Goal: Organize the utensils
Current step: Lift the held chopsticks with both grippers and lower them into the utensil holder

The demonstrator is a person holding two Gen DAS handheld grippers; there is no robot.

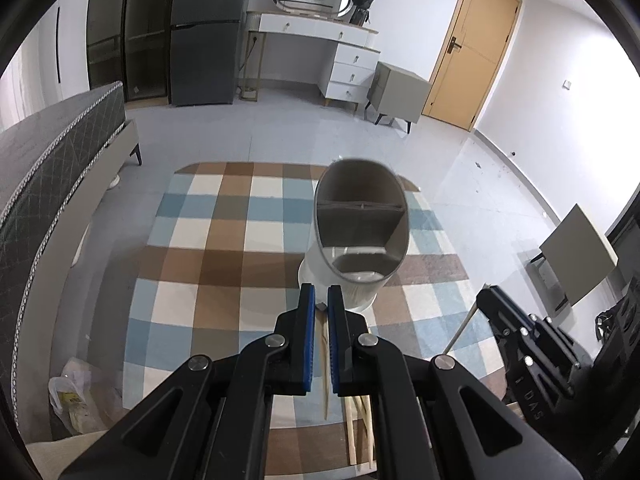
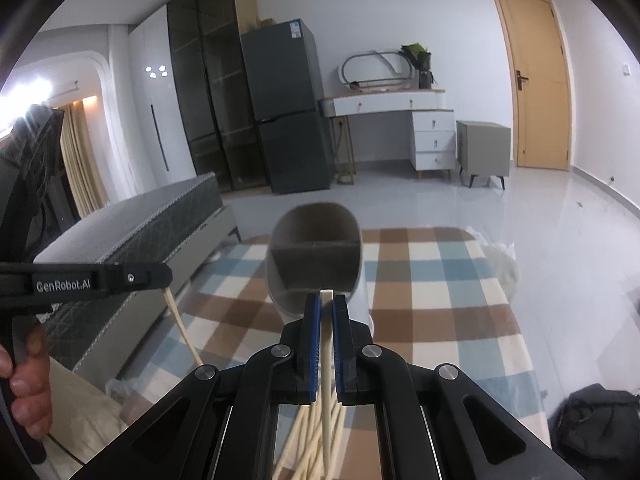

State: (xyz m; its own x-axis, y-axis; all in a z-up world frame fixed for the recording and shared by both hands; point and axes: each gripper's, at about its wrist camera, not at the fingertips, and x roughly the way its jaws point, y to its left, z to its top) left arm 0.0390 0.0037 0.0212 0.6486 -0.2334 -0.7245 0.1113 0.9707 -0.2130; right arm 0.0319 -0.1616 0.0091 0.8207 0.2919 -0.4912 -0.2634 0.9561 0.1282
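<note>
1. Your left tongs (image 1: 321,307) are pinched narrow on a chopstick (image 1: 325,368), just short of the utensil holder (image 1: 362,236).
2. Right tongs (image 2: 326,312) grip another chopstick (image 2: 327,344), same spot.
3. Looks like drop-in time: lift tips over the holder's rim, then release.

Checked rug (image 1: 224,248), dark fridge (image 2: 286,112), white dresser (image 2: 434,136), wooden door (image 2: 536,76)

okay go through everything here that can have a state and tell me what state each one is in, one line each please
Left tongs: shut on a chopstick.
Right tongs: shut on a pale chopstick.
Utensil holder: upright on the plaid table, compartments look empty.
Spare chopsticks: lying loose on the table, below the left tongs.
Door: closed.
Dresser drawers: closed.
Fridge: doors closed.
</note>
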